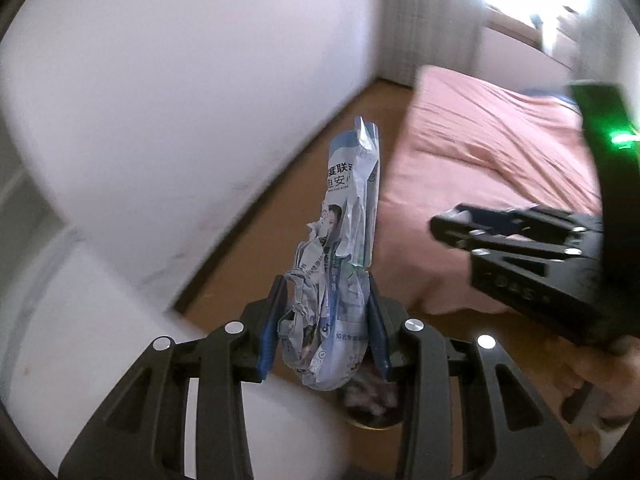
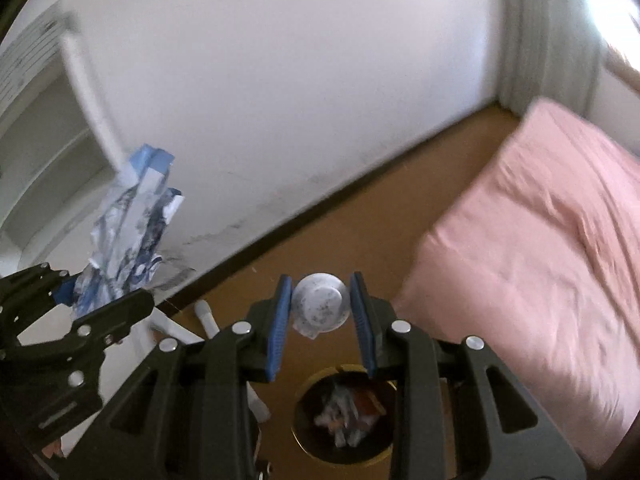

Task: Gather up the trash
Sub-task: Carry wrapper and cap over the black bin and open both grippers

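Crumpled paper wrapper point(image 1: 340, 264) clamped upright in left gripper point(image 1: 326, 316); right gripper point(image 2: 322, 308) pinches white cup point(image 2: 319, 306). Bin point(image 2: 304, 432) at 6 o'clock, likely the drop target.

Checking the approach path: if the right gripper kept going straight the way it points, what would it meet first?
Probably the wooden floor near the wall's baseboard; nothing else shows ahead of the right gripper, shut on a white cup. Depth is unclear.

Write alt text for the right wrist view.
The right gripper clamps a small white crumpled wad above an open trash bin on the brown floor. At left, the left gripper holds a crumpled blue-and-white wrapper; a pink bed fills the right.
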`<state>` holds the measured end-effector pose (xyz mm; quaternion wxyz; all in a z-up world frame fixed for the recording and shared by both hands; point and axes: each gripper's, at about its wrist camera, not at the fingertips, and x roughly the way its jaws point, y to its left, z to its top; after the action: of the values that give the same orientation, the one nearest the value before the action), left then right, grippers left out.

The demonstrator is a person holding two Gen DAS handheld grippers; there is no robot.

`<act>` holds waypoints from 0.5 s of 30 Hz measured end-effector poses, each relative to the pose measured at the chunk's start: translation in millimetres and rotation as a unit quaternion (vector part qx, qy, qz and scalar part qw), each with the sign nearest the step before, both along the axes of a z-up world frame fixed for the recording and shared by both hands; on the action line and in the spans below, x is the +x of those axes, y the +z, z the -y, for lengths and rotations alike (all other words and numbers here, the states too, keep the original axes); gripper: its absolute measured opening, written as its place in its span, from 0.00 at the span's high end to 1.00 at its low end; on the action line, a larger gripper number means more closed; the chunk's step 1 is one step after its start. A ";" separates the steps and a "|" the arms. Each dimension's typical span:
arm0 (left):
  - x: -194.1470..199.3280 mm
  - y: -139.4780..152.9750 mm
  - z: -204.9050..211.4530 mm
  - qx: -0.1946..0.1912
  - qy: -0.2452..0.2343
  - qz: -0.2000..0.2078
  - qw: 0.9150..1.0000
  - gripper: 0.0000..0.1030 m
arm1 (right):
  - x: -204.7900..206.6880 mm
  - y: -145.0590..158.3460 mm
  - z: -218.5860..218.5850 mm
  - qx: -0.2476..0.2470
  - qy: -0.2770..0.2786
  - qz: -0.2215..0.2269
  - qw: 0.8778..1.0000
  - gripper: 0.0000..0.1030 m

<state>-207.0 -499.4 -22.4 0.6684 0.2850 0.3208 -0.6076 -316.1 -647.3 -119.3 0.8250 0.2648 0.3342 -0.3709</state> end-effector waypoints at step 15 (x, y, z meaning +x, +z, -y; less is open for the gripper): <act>-77.7 -299.5 43.5 0.313 -0.053 -0.083 0.945 0.64 | -97.3 -333.9 51.6 0.409 -0.103 -0.018 0.907 0.71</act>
<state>-284.7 -542.8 -321.9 0.4833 0.4447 0.5335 -0.5329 -413.3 -698.8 -453.3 0.5953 0.6050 0.4426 -0.2894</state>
